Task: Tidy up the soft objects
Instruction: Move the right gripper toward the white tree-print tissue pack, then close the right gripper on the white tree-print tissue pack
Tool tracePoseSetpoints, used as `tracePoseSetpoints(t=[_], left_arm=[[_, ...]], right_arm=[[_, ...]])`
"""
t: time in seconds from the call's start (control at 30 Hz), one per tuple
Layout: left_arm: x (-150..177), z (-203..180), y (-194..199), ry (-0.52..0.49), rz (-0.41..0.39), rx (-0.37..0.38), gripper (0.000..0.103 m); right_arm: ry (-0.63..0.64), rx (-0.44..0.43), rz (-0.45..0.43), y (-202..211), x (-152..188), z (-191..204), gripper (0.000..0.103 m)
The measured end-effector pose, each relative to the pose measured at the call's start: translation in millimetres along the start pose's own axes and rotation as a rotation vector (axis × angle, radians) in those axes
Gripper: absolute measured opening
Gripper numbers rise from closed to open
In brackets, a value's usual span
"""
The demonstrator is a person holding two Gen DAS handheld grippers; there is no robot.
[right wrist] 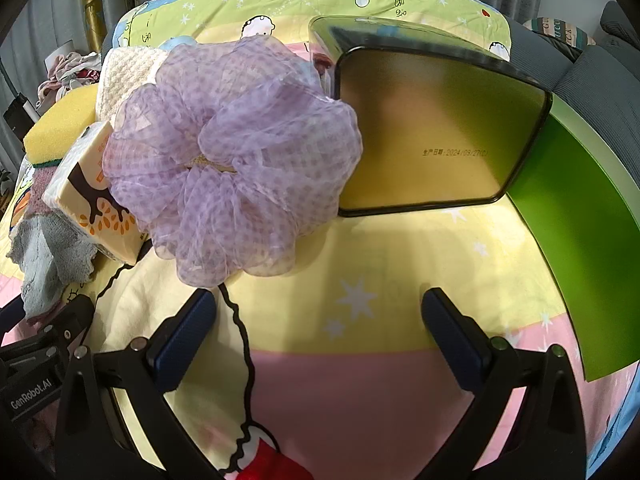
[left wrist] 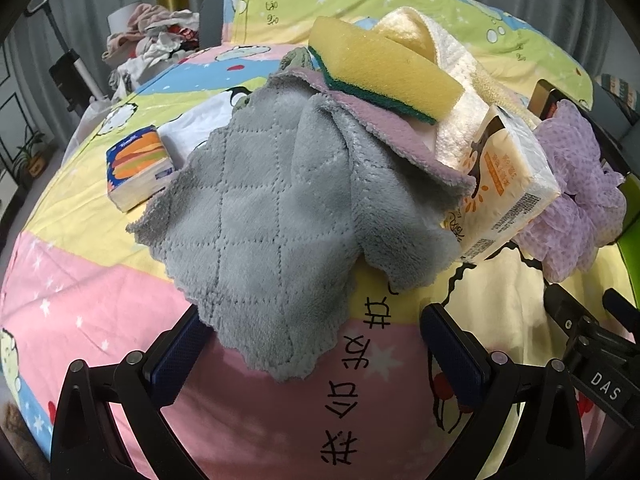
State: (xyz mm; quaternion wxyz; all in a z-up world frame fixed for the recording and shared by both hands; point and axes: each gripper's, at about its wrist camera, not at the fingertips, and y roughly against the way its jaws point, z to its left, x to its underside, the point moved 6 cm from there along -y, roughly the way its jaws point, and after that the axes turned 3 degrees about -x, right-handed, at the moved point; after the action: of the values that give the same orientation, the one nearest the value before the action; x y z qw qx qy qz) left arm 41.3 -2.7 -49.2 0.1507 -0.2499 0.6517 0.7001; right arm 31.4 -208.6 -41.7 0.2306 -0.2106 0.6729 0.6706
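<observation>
- The grey cloth (left wrist: 272, 216) drapes over the heap and hides its base; the cloth's near corner lies between the wide-spread fingers of the left gripper (left wrist: 316, 344).
- The right gripper (right wrist: 320, 332) is wide too, holding nothing, with bare bedsheet (right wrist: 360, 380) between its fingers.
- The purple mesh puff (right wrist: 232, 160) leans against the clear box (right wrist: 436, 132); what the box holds is unclear.
- The sponge (left wrist: 380, 72) tops the towels; a tissue pack (left wrist: 508, 176) is beside them.

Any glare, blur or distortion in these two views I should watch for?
Left wrist: strong fisheye bending at the edges; grey cloth sharp. Right wrist: purple mesh pouf sharp, glossy container shows dull reflections, its print small but legible; dark vignette corners in both.
</observation>
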Motion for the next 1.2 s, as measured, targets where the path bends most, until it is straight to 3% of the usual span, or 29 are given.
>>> tracePoseSetpoints(t=[0.37,0.43,0.53,0.73,0.93,1.0,1.1,1.2], left_arm=[[-12,8,-4,-0.017,0.164,0.042,0.103],[-11,11,4,0.027,0.18,0.091,0.103],[-12,12,23,0.025,0.157,0.169,0.103],[-23,33,53,0.071,0.06,0.197,0.103],[-40,57,67,0.163,0.002,0.215,0.103],[-41,60,68,0.172,0.004,0.223,0.103],[-46,64,70,0.169,-0.003,0.244,0.103],[-47,64,76,0.151,-0.028,0.253,0.093]], right_arm=[[0.004,0.006,0.004,0,-1,1,0.102],[0.012,0.015,0.002,0,0,0,0.102],[0.0,0.015,0.014,0,1,1,0.102],[-0.049,0.009,0.033,11,-3,1,0.101],[-0.151,-0.095,-0.083,52,-15,-6,0.099],[-0.168,-0.119,-0.116,65,-19,-5,0.094],[-0.182,-0.176,-0.139,78,-27,6,0.079],[-0.188,-0.265,-0.122,85,-42,28,0.06]])
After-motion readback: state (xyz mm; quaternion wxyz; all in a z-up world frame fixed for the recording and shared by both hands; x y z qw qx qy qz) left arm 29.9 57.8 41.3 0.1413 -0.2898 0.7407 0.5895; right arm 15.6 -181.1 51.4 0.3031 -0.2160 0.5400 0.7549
